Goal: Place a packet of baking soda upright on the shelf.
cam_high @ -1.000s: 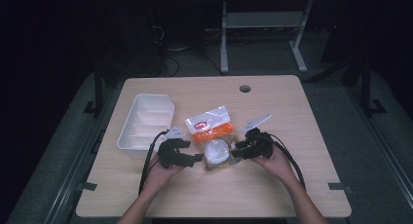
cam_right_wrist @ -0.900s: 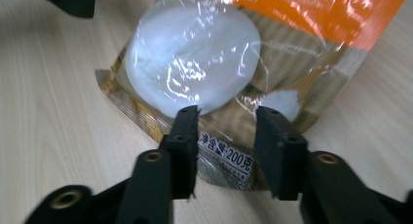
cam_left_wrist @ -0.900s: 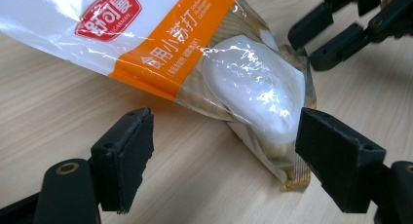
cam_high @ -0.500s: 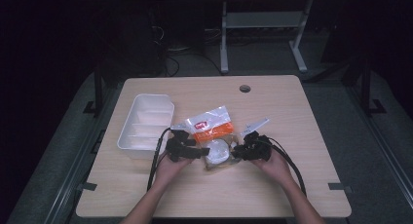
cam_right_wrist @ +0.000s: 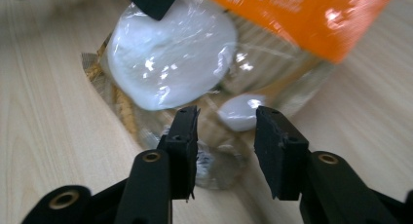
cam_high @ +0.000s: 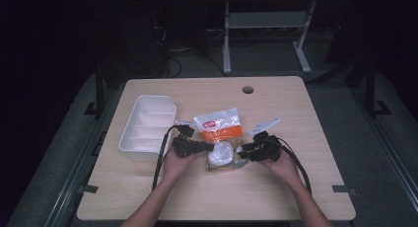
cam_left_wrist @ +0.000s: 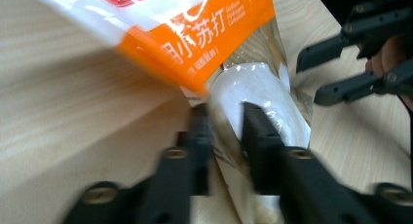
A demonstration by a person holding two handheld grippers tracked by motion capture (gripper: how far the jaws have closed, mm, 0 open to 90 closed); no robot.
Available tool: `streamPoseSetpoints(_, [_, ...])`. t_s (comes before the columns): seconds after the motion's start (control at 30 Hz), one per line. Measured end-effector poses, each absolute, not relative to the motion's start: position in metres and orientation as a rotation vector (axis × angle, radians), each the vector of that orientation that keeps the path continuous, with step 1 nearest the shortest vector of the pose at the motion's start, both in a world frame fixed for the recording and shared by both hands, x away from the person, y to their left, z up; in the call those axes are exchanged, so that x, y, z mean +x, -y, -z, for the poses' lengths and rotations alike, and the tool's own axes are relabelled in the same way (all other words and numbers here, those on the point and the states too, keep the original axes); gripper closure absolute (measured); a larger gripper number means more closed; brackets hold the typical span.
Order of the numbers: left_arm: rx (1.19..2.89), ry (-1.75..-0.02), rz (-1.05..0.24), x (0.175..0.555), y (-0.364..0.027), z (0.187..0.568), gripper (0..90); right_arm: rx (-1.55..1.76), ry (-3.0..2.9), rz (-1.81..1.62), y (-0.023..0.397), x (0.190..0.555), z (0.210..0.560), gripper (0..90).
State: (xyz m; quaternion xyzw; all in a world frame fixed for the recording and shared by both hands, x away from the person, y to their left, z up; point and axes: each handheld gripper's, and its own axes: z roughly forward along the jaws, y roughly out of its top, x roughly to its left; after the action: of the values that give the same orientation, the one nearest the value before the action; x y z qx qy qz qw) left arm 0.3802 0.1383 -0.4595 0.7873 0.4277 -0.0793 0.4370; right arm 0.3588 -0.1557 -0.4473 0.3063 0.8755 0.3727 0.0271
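Note:
A clear bag (cam_high: 219,131) with an orange and white label lies at the middle of the table, white powder lumped in its clear lower part. My left gripper (cam_high: 209,147) reaches it from the left. In the left gripper view the left gripper (cam_left_wrist: 226,121) has its jaws pinched on the bag (cam_left_wrist: 195,34) at the powder lump. My right gripper (cam_high: 241,152) comes in from the right. In the right gripper view the right gripper (cam_right_wrist: 226,121) is open, its jaws on either side of the crumpled bottom edge of the bag (cam_right_wrist: 165,63).
A white divided tray (cam_high: 143,153) stands left of the bag, close to my left hand. A small white strip (cam_high: 266,124) lies just behind the right gripper. A cable hole (cam_high: 248,90) sits near the table's far edge.
Both grippers have closed in on the bag from either side. The left one has moved right and taken hold of its powder-filled end.

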Motion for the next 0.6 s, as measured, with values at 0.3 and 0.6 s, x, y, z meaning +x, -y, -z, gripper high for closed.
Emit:
streamPoseSetpoints(0.3, [2.016, -0.964, 0.134, 0.375, -0.126, 0.448, 89.0, 1.059, -2.615, -1.238, 0.178, 0.36, 0.443, 40.7])
streamPoseSetpoints(0.6, [2.049, -0.866, 0.091, 0.363, -0.125, 0.435, 89.4, 1.097, -2.615, -1.356, 0.185, 0.362, 0.446, 39.2])
